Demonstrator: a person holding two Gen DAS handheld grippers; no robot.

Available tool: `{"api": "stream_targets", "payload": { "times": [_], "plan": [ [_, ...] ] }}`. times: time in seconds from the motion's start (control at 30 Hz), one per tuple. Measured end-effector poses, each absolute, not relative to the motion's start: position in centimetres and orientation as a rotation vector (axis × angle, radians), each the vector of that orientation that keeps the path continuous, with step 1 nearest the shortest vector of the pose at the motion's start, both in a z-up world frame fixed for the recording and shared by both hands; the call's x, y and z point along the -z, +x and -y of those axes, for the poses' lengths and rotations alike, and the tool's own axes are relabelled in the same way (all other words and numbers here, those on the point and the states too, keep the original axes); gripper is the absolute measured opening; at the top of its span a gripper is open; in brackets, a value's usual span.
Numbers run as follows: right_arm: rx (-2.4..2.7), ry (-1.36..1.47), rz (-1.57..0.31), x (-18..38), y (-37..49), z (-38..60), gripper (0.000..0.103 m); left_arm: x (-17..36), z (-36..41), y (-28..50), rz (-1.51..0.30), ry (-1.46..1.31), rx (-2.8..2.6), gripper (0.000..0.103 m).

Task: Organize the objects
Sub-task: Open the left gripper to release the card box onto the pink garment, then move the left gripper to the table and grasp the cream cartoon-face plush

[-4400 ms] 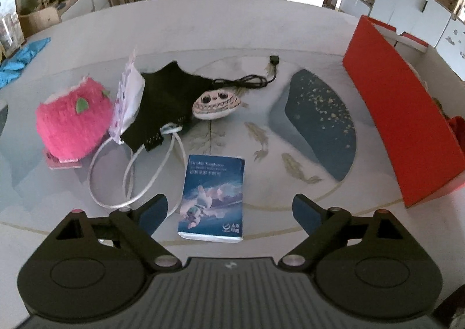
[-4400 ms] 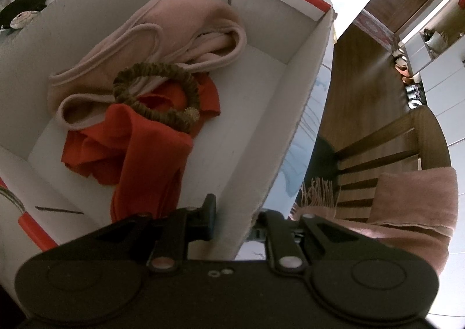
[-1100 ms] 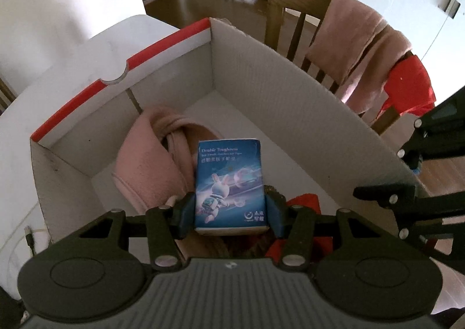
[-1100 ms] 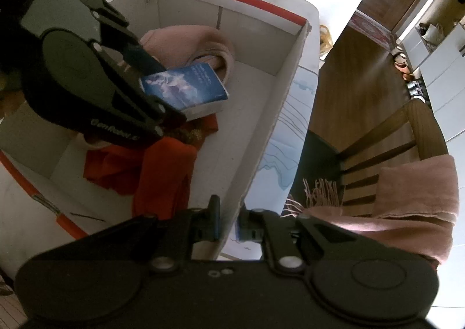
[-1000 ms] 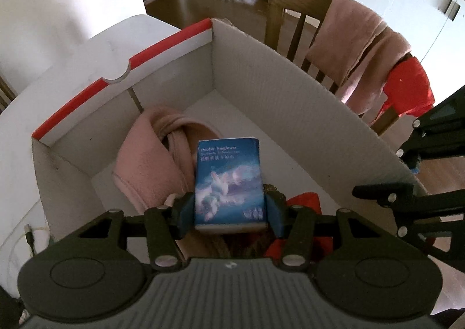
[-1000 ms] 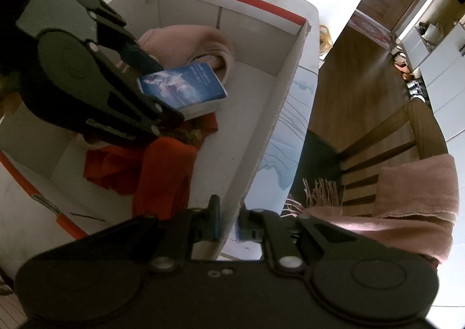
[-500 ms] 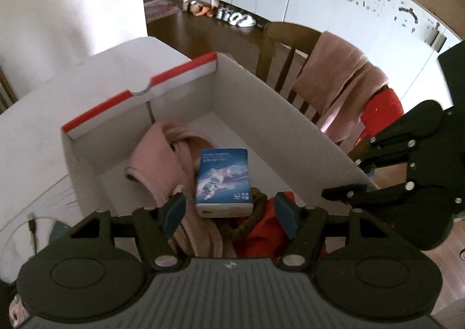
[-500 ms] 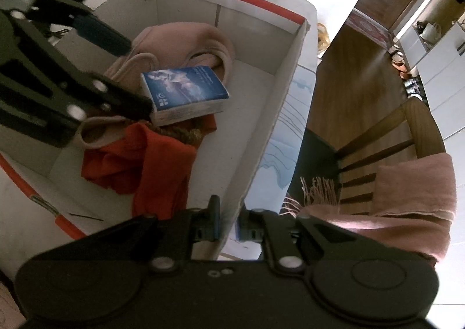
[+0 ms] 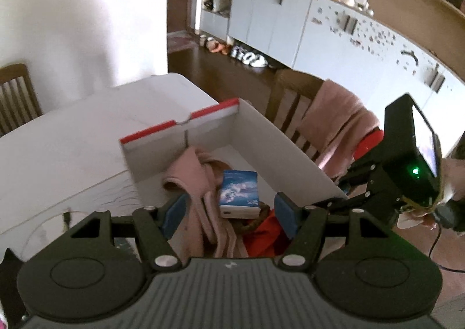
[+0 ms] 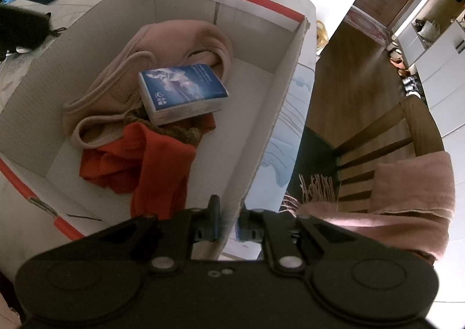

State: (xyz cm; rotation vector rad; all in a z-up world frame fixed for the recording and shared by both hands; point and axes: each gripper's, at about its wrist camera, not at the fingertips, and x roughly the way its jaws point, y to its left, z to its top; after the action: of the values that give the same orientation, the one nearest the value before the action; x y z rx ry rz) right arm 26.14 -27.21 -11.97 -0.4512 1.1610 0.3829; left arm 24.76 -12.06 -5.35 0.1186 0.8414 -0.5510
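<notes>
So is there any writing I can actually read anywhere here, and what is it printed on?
Nothing can be read word for word.
Blue tissue pack in the white box: a white logo and lines of print on its top face, too small and blurred to read.
Right gripper, clamped on the box wall: no lettering visible.
Cabinet doors: dark specks, not text.

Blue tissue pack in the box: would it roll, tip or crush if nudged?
The blue tissue pack looks flat and blocky, so unlikely to roll. Lying on the soft pink garment, it may tilt or slide. Its wrapper looks soft, probably squashable, not fragile.
</notes>
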Motion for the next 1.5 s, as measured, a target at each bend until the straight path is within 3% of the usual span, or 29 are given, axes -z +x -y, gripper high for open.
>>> {"api": "stream_targets", "payload": {
  "times": [0.6,0.7,0.87,1.17,1.3,1.5],
  "plan": [
    [-0.362,-0.461,-1.183,12.8,26.3,26.9,0.01,3.2,2.4,21.0,-0.787,0.039,0.375,0.067],
    [-0.357,-0.464,-1.184,12.8,26.3,26.8,0.01,3.6,0.8,20.4,-0.793,0.022,0.344,0.077],
    [-0.35,-0.467,-1.187,12.9,26.3,26.8,0.011,4.6,-1.9,19.4,-0.806,0.008,0.271,0.084],
    [-0.338,-0.465,-1.19,12.9,26.4,26.6,0.011,7.4,-8.1,18.4,-0.863,-0.042,0.086,0.084],
    [-0.335,-0.47,-1.189,13.0,26.3,26.4,0.011,8.9,-10.4,18.6,-0.89,-0.084,0.027,0.098],
    [-0.329,-0.476,-1.194,13.1,26.4,26.3,0.011,11.4,-10.5,20.2,-0.869,-0.056,0.031,0.101]
  ]
}}
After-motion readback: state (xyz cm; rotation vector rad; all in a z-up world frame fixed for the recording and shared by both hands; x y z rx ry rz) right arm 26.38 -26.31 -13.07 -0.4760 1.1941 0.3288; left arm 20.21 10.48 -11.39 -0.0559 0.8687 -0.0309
